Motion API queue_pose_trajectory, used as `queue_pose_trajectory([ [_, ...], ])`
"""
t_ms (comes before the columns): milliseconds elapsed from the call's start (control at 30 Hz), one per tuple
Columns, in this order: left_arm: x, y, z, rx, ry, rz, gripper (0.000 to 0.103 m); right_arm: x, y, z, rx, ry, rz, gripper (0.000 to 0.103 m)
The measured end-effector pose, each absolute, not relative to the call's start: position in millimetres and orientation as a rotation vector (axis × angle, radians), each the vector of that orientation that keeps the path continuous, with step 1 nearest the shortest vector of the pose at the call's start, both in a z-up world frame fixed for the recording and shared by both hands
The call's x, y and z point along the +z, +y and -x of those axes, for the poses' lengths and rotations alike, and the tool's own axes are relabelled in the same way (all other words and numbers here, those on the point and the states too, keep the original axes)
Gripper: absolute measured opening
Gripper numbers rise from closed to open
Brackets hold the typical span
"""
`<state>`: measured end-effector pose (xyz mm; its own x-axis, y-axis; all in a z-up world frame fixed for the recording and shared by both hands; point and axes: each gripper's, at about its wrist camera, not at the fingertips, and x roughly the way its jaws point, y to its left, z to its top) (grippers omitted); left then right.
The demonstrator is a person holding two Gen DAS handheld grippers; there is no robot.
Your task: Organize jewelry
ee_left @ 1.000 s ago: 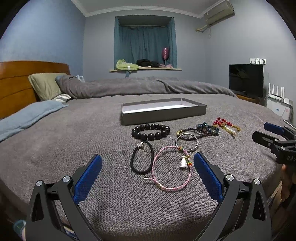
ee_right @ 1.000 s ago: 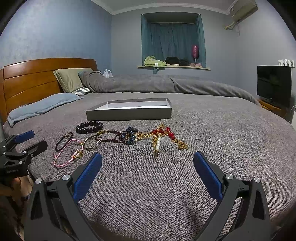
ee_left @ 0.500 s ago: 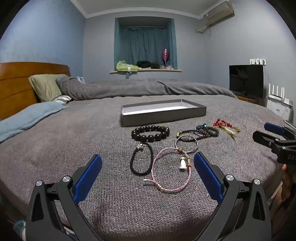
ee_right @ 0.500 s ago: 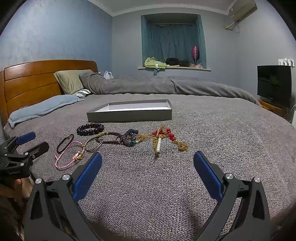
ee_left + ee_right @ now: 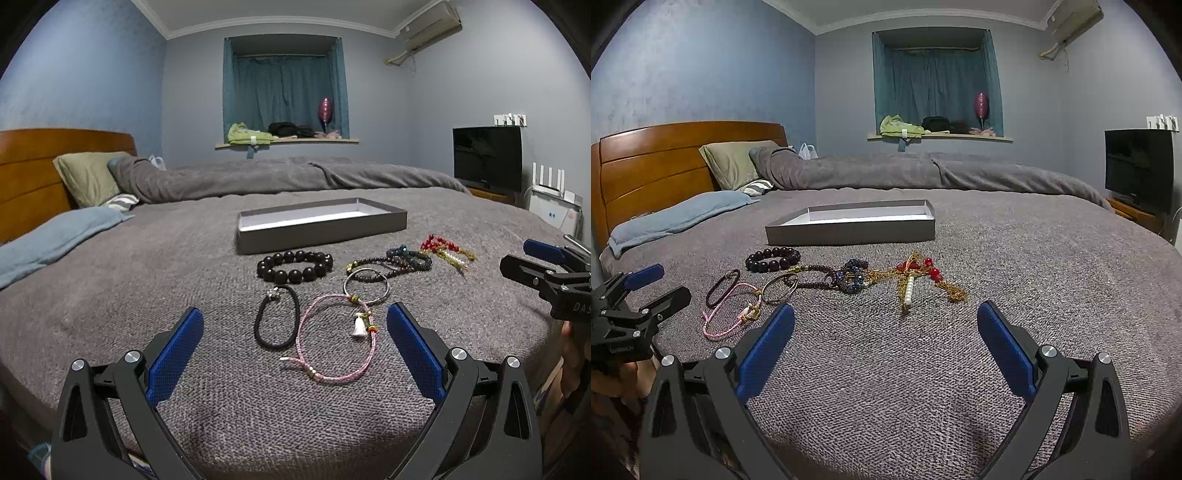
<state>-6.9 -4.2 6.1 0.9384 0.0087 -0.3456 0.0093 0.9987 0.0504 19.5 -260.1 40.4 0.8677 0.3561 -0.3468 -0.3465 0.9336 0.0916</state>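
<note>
An open grey tray (image 5: 321, 232) with a white inside lies on the grey bed cover; it also shows in the right wrist view (image 5: 849, 234). In front of it lie a dark bead bracelet (image 5: 295, 266), a black hair tie (image 5: 276, 321), a pink cord bracelet (image 5: 334, 343), a metal ring bangle (image 5: 366, 290), a dark beaded strand (image 5: 402, 258) and a red and gold necklace (image 5: 919, 277). My left gripper (image 5: 294, 347) is open, just short of the pink bracelet. My right gripper (image 5: 885, 343) is open, short of the necklace.
The bed's wooden headboard (image 5: 665, 166) and pillows (image 5: 731, 162) are at the left. A rolled grey duvet (image 5: 923, 173) lies behind the tray. A television (image 5: 487, 158) stands at the right, past the bed edge.
Both grippers have risen and tilted slightly, so the jewelry sits a little lower and nearer in view. Both stay open and empty.
</note>
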Motion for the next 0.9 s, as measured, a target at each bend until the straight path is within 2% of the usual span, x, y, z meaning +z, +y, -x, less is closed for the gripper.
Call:
queue_pose_trajectory([
  [900,1.9,-9.4,3.1,-0.003,0.378,-0.074,0.099,42.8,-262.1,-16.4,0.368,0.364,-0.032,0.098],
])
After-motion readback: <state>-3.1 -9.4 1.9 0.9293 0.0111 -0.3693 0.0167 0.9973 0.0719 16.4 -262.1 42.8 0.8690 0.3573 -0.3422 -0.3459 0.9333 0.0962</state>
